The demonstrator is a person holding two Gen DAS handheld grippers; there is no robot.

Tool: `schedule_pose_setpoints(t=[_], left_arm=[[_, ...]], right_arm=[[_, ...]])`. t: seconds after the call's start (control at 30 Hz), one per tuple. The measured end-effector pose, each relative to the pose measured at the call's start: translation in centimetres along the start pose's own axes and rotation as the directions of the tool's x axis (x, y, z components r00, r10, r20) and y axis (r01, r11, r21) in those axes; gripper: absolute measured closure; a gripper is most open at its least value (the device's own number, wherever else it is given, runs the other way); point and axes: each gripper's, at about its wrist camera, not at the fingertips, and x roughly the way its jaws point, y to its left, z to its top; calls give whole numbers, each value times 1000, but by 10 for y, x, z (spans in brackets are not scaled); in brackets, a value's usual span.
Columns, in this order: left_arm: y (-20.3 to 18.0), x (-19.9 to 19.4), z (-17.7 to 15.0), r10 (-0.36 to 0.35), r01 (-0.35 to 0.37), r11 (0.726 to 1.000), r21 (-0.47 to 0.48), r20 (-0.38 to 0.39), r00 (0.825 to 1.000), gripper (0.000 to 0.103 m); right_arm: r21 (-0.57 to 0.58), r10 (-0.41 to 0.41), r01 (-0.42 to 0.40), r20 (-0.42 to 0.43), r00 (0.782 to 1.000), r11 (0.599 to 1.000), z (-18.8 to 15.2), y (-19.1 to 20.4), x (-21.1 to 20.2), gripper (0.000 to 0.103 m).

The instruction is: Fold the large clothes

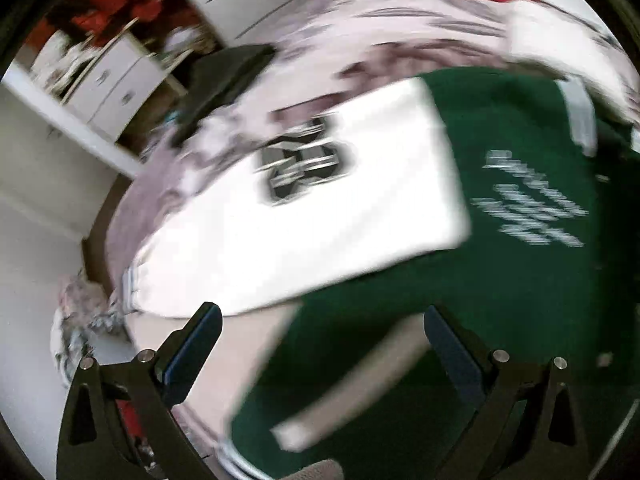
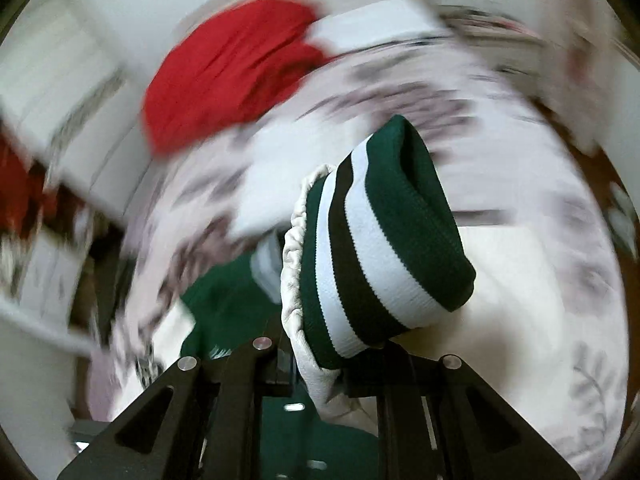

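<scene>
Both views are smeared with motion blur, so fine detail is lost. Your left hand-held gripper (image 1: 322,344) is released, fingers spread wide, nothing between them, hovering over the near edge of the jacket (image 1: 520,280). The green jacket lies flat on the bed (image 1: 400,28), its white sleeve (image 1: 312,208) folded across the body to the left; the patch on that sleeve and the white lettering on the green are unreadable. Your right hand-held gripper (image 2: 332,364) is clenched on the striped cuff (image 2: 380,248), which sticks up far past the fingers; the fingertips themselves are hidden under the fabric. A red garment (image 2: 232,72) sits at the far left of the bed, cut off in the left view. Drawers (image 1: 116,80) at the far left are barely legible.
</scene>
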Motion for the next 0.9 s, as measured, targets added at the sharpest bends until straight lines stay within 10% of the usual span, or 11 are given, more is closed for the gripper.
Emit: schedule_pose_setpoints(t=[0.2, 0.4, 0.57, 0.73, 0.83, 0.9], left_arm=[[70, 44, -7, 36, -37, 999, -33, -47, 998, 0], [108, 62, -14, 9, -14, 997, -76, -76, 997, 0], [149, 83, -22, -142, 100, 971, -217, -190, 971, 0], [198, 126, -39, -394, 229, 844, -484, -270, 879, 0], [227, 161, -52, -557, 302, 672, -676, -193, 808, 0], [243, 182, -59, -593, 301, 571, -764, -129, 795, 31]], right_arm=[[-211, -93, 46, -219, 971, 976, -57, 143, 157, 88], [-336, -207, 111, -265, 942, 935, -107, 172, 213, 85], [-117, 69, -123, -389, 918, 985, -103, 131, 159, 51], [45, 118, -109, -380, 917, 993, -129, 70, 82, 40], [101, 63, -25, -394, 917, 995, -155, 43, 55, 39], [169, 64, 9, -421, 905, 986, -174, 28, 53, 39]])
